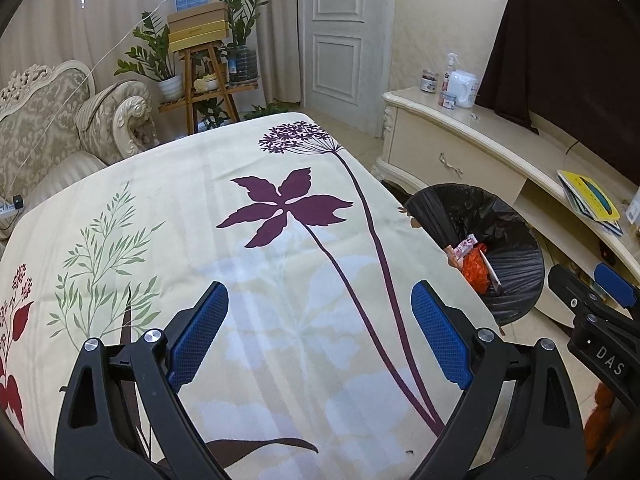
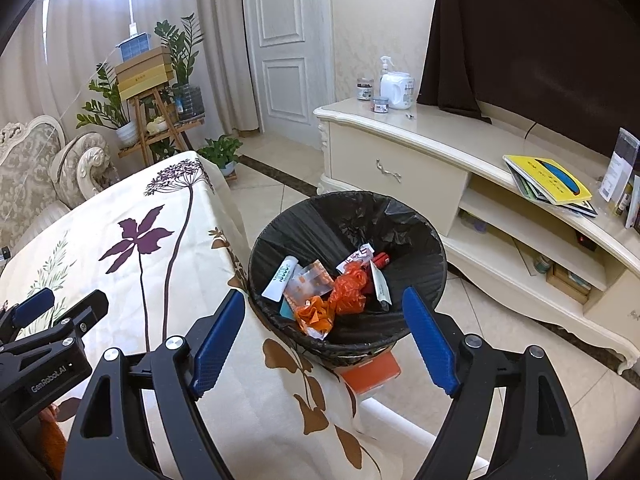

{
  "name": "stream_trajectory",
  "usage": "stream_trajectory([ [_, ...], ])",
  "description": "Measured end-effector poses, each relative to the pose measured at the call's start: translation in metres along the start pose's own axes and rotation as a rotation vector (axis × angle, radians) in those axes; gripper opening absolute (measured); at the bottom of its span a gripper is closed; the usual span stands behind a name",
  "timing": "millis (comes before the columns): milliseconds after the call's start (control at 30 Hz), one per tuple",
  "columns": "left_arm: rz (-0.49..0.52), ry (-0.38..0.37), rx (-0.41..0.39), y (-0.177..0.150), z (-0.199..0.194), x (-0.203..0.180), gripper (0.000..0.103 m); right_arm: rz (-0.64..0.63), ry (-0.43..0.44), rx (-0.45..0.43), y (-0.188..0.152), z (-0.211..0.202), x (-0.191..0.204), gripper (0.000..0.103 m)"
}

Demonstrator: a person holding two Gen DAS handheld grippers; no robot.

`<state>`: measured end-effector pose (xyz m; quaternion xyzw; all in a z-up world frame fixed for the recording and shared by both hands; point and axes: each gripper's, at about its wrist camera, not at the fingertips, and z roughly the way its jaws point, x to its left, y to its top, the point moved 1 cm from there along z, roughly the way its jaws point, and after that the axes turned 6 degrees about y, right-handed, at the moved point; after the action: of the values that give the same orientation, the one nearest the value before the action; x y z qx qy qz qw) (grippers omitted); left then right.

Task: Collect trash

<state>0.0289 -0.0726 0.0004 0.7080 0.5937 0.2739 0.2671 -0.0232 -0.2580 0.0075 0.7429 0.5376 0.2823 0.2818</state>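
Observation:
A round bin lined with a black bag (image 2: 416, 236) stands on the floor beside the table. In it lie crumpled orange wrappers (image 2: 348, 292), a white tube (image 2: 280, 276) and other packets. My right gripper (image 2: 324, 332) hovers above the bin's near rim, open, nothing between its blue pads (image 2: 428, 336). My left gripper (image 1: 320, 332) is open over the flowered tablecloth (image 1: 280, 240), also holding nothing. The bin (image 1: 508, 232) shows at the table's right edge in the left wrist view, with the right gripper (image 1: 588, 296) beside it. The left gripper (image 2: 60, 308) appears at the left edge of the right wrist view.
A cream TV cabinet (image 2: 440, 136) runs along the right wall, with bottles (image 2: 396, 88) and yellow books (image 2: 548, 184) on it. An ornate sofa (image 1: 48, 120) and a plant stand (image 1: 204, 80) lie beyond the table. An orange box (image 2: 372, 372) sits under the bin.

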Motion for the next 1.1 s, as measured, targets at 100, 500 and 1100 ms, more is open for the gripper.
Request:
stream_trajectory([
  [100, -0.002, 0.000, -0.001, 0.0003, -0.0004, 0.0003, 0.091, 0.000, -0.001, -0.002, 0.0003, -0.0003, 0.0004, 0.079],
  [500, -0.004, -0.004, 0.002, 0.0016, -0.0005, 0.0009, 0.091, 0.001, -0.002, -0.003, 0.0003, -0.0009, -0.0005, 0.079],
  [1100, -0.007, -0.006, -0.001, 0.0027, 0.0010, -0.0018, 0.091, 0.002, -0.003, -0.003, 0.0003, -0.0009, 0.0007, 0.079],
])
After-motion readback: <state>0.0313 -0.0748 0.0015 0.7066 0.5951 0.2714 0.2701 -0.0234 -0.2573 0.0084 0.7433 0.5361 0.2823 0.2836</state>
